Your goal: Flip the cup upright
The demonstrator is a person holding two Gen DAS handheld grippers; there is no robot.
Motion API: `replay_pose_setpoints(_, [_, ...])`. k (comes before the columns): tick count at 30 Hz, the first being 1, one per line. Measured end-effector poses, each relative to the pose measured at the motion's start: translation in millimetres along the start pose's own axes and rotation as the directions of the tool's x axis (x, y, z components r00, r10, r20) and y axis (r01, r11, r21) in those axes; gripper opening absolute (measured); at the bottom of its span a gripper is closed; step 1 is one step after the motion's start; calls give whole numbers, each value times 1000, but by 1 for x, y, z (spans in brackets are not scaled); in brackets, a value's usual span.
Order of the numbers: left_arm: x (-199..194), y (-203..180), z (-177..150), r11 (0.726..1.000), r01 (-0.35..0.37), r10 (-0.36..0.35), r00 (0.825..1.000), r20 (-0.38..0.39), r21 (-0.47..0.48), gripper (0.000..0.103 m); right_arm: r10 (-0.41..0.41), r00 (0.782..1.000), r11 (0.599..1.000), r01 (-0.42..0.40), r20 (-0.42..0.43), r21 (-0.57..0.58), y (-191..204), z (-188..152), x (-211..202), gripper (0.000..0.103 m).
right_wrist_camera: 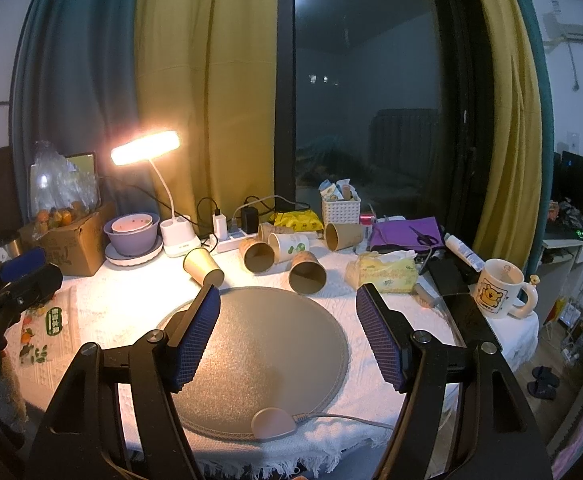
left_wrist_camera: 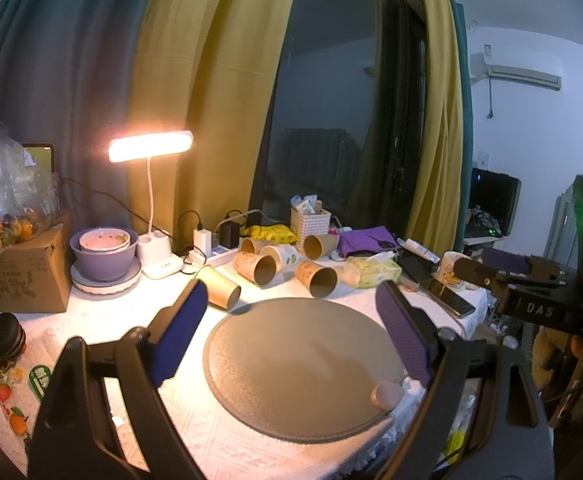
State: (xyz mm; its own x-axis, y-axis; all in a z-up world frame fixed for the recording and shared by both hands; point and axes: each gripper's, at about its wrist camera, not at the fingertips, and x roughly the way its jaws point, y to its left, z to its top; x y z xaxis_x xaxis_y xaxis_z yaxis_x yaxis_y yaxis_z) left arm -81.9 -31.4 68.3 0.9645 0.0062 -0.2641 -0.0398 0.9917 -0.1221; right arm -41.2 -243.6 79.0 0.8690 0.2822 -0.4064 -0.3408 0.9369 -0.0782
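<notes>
Cups [right_wrist_camera: 307, 272] x6 on sides, 2 claws [right_wrist_camera: 287, 324] apart

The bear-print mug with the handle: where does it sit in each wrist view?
Left wrist: the bear-print mug sits right of centre, partly hidden behind the right gripper's body.
Right wrist: the mug stands in full view, upright, at the table's right edge.
Shared landmark: the lit desk lamp, upper left in both.

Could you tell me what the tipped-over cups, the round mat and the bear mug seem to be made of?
Cups: apparently brown paper, matte, thin-walled with rolled rims.
Round mat: grey with a fine grainy sheen and a stitched-looking edge; perhaps faux leather or silicone, hard to tell.
Bear mug: probably glazed ceramic, glossy cream with a thick wall and moulded handle.
</notes>
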Motion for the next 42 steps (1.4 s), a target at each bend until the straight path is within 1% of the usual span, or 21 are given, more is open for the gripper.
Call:
replay_pose_setpoints(5, [21, 0, 3, 1000, -8, 9, 1000, -24, 14, 87, 7, 999, 1000, -7, -42, -20, -1, -2, 18, 74])
replay_pose_setpoints(8, [42, 4, 6, 1000, -13, 13, 999, -50, 10, 87, 2, 996, 999, -7, -94, -48, -6, -1, 37, 74])
replay_pose_setpoints(12, [75, 15, 11, 1000, -21, 19, 995, -97, -14, 87, -4, 997, 997, -2, -83, -79, -12, 2, 59, 74])
replay_pose_setpoints(14, [89, 22, 11, 999, -25, 21, 993, -119, -31, 87, -9, 999, 995, 5, -33, -101, -13, 5, 71, 74])
replay_pose_setpoints(18, [123, 39, 10, 995, -46, 30, 983, -181, -88, 87, 3, 998, 996, -9, -62, -94, -19, 9, 94, 74])
replay_pose_setpoints(21, [146, 48, 9, 992, -84, 63, 977, -205, -95, 87, 20, 995, 997, -27, -97, -74, -24, 11, 111, 74])
replay_pose_setpoints(26, [184, 60, 7, 986, -104, 68, 963, -260, -128, 87, 38, 988, 997, -47, -149, -55, -34, 17, 144, 74])
replay_pose_setpoints(31, [212, 62, 8, 986, -137, 104, 953, -283, -100, 87, 57, 980, 997, -65, -190, -35, -45, 21, 181, 74])
replay_pose_setpoints(35, [236, 68, 7, 982, -149, 105, 942, -317, -116, 87, 71, 978, 996, -78, -196, -32, -52, 24, 207, 74])
replay_pose_setpoints(42, [271, 79, 2, 975, -184, 125, 921, -368, -129, 87, 105, 966, 994, -112, -236, -17, -58, 26, 248, 74])
